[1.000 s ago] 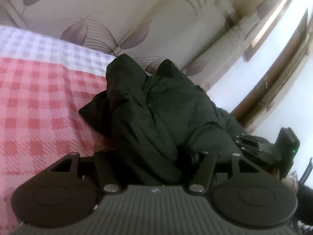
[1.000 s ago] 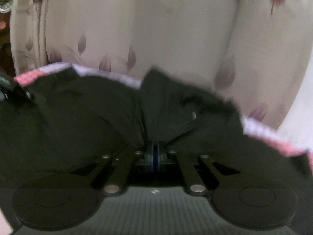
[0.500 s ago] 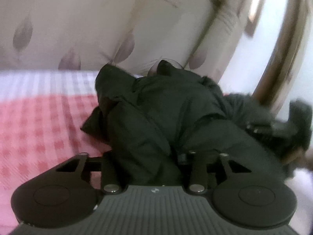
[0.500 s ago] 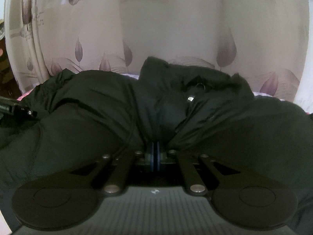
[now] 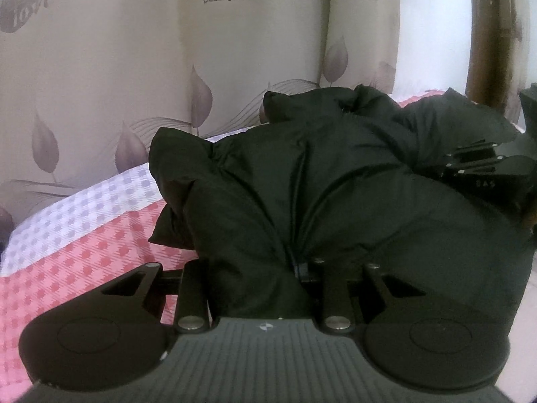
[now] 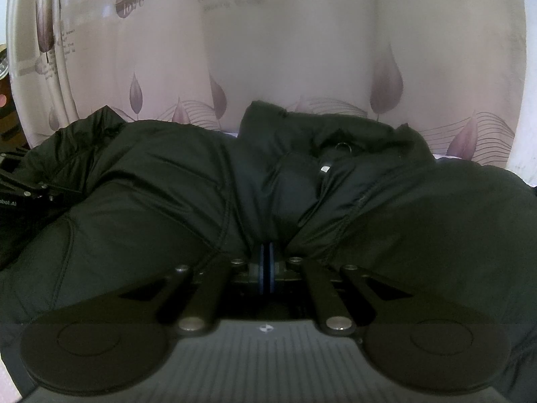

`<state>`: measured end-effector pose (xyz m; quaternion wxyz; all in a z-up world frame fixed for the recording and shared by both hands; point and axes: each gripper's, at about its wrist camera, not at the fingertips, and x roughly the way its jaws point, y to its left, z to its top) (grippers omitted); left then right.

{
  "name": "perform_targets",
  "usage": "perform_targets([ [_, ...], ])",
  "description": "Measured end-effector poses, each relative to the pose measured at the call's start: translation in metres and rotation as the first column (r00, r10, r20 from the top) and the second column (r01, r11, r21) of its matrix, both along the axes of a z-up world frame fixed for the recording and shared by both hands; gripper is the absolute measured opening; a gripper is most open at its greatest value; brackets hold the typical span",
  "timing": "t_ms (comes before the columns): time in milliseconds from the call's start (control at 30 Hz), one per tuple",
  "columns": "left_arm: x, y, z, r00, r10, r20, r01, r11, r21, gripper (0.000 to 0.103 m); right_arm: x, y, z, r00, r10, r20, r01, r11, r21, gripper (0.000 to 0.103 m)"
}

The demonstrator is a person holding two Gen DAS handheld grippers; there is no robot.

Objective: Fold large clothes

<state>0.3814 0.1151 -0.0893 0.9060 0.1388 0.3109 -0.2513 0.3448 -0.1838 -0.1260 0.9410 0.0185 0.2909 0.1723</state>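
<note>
- Both tongs are gripping the black padded jacket (image 5: 352, 194): the right gripper (image 6: 266, 258) is pinched nearly closed on a bunch of it, blue pads almost meeting, and the left gripper (image 5: 265, 268) is standing at a middling width, packed with a thick wad of cloth and a black cord.
- That jacket is lying heaped across a red-and-white checked bedsheet (image 5: 67, 262), its far side bunching up by the leaf-print curtain (image 5: 134, 67); the collar, with a small metal ring (image 6: 344, 147), is facing away from the right camera.
- Judging from the heap, the step in hand is probably carrying the near hem forward over the body of the jacket.
- Doing this well is a matter of keeping the two hands level and moving together, so the fold line is running straight rather than slanting.
- Padded cloth is springy and slippery, so holding firmly until the edge is resting down is likely wiser than letting go in the air.
- Keeping the hands well apart is helping, since slack between them is letting the middle sag and crumple.
- Watching the cord in the left grip is worthwhile, as it could snag on release.
</note>
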Motion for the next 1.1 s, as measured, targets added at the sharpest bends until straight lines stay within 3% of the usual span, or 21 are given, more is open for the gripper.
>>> perform_targets([
  [400, 0.003, 0.0, -0.004, 1.0, -0.015, -0.005, 0.015, 1.0, 0.013, 0.03, -0.002, -0.001, 0.001, 1.0, -0.002, 0.004, 0.002, 1.0, 0.014, 0.003],
  [567, 0.006, 0.005, -0.007, 1.0, -0.027, -0.005, 0.027, 1.0, -0.001, 0.035, -0.002, -0.001, 0.001, 1.0, -0.003, 0.005, 0.002, 1.0, 0.018, 0.003],
  [667, 0.011, 0.017, -0.011, 0.999, -0.033, -0.023, 0.032, 0.998, -0.063, 0.043, -0.002, -0.002, 0.001, 1.0, -0.002, 0.005, 0.002, 1.0, 0.018, 0.003],
  [733, 0.017, 0.031, -0.016, 0.998, -0.035, -0.05, 0.028, 0.991, -0.132, 0.055, -0.002, -0.002, 0.001, 1.0, -0.003, 0.006, 0.003, 1.0, 0.02, 0.003],
  [800, 0.023, 0.046, -0.023, 0.997, -0.027, -0.071, 0.014, 0.982, -0.188, 0.079, -0.003, -0.002, 0.001, 1.0, -0.003, 0.006, 0.003, 1.0, 0.025, 0.003],
  [867, 0.031, 0.06, -0.032, 0.992, -0.046, -0.117, 0.015, 0.967, -0.254, 0.087, -0.003, -0.002, 0.001, 1.0, -0.003, 0.006, 0.003, 1.0, 0.028, 0.003],
  [967, 0.043, 0.076, -0.045, 0.977, -0.096, -0.193, 0.02, 0.932, -0.362, 0.087, -0.002, -0.002, 0.0, 1.0, -0.003, 0.008, 0.003, 1.0, 0.03, 0.003],
  [1033, 0.043, 0.08, -0.052, 0.976, -0.122, -0.182, 0.036, 0.91, -0.414, 0.084, -0.003, -0.002, 0.0, 1.0, -0.004, 0.008, 0.003, 1.0, 0.031, 0.003],
  [1067, 0.043, 0.08, -0.054, 0.975, -0.124, -0.185, 0.031, 0.897, -0.441, 0.072, -0.003, -0.002, 0.0, 1.0, -0.004, 0.008, 0.004, 1.0, 0.031, 0.003],
  [1100, 0.044, 0.08, -0.055, 0.964, -0.158, -0.212, 0.036, 0.873, -0.487, 0.048, -0.003, -0.002, 0.0, 1.0, -0.004, 0.009, 0.003, 1.0, 0.03, 0.003],
])
